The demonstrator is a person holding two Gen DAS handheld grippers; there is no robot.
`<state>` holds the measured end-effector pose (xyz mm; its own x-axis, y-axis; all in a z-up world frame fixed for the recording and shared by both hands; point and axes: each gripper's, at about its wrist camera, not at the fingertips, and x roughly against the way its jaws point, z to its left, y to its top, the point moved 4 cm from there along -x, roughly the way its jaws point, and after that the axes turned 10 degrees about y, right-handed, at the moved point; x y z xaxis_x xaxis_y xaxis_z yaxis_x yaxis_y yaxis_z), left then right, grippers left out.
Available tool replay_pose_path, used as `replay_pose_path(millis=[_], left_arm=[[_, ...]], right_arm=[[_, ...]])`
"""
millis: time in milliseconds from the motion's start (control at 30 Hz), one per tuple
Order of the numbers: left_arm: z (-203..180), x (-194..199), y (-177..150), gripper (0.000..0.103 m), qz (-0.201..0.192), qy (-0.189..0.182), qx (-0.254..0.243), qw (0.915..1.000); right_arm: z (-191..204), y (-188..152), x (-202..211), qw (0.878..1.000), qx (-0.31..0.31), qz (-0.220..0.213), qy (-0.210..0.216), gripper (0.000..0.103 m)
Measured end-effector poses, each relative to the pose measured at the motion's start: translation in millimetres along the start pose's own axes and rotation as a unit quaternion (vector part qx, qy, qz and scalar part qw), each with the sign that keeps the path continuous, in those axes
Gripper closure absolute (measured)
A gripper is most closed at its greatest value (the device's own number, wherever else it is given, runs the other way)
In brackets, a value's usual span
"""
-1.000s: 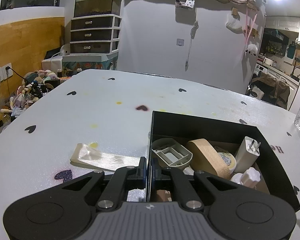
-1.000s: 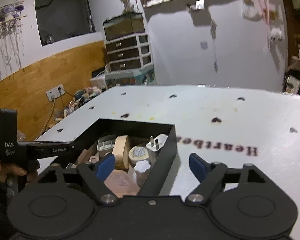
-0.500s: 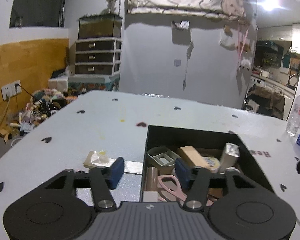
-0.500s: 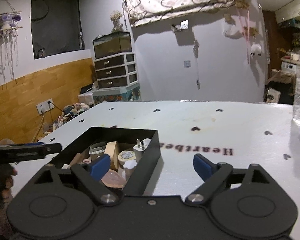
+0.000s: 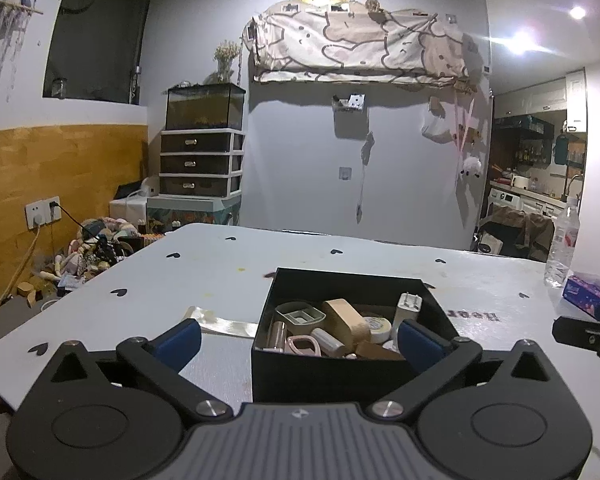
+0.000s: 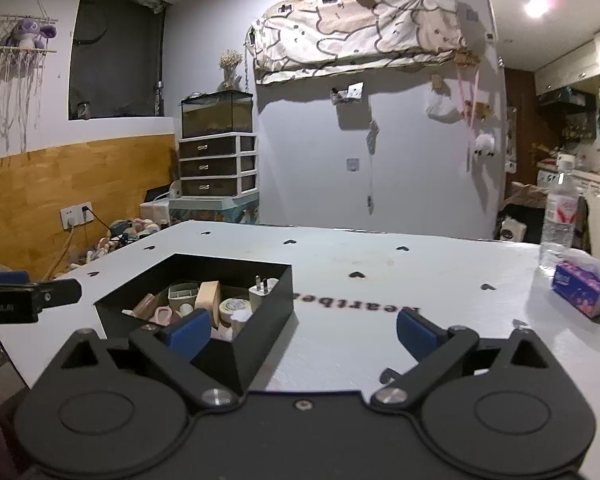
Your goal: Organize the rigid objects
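1. The white table (image 5: 300, 276) holds a black box (image 5: 320, 372) full of small items.
2. Left gripper (image 5: 298, 338) and right gripper (image 6: 304, 330) gape wide, empty.
3. Risk: a careless reach could shove the light box.

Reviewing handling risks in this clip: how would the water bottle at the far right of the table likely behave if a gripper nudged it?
The water bottle stands upright, tall and narrow, so a high nudge would probably tip it. It looks like thin clear plastic, likely to flex and slip under the pads. Its fill level is unclear, so weight is uncertain. The tissue pack beside it might get knocked.
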<state>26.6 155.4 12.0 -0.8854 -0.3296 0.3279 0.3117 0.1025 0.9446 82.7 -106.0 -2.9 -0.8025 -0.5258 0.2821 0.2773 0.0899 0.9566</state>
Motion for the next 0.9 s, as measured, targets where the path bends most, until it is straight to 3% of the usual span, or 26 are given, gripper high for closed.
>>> replay_pose_path(millis=[433, 700, 900], left_arm=[[-5.8, 41.0, -19.6, 0.000, -0.018, 0.002, -0.010, 0.9998], [-14.9, 46.6, -23.6, 0.000, -0.020, -0.021, -0.023, 0.9993], [-12.5, 46.5, -26.1, 0.000, -0.018, -0.018, -0.020, 0.9995]], right_arm=[[6.5, -14.7, 34.8, 0.999, 0.009, -0.023, -0.040, 0.000], [7.9, -15.5, 45.7, 0.998, 0.010, -0.033, -0.056, 0.000], [10.1, -16.3, 42.7, 0.998, 0.011, -0.029, -0.052, 0.000]])
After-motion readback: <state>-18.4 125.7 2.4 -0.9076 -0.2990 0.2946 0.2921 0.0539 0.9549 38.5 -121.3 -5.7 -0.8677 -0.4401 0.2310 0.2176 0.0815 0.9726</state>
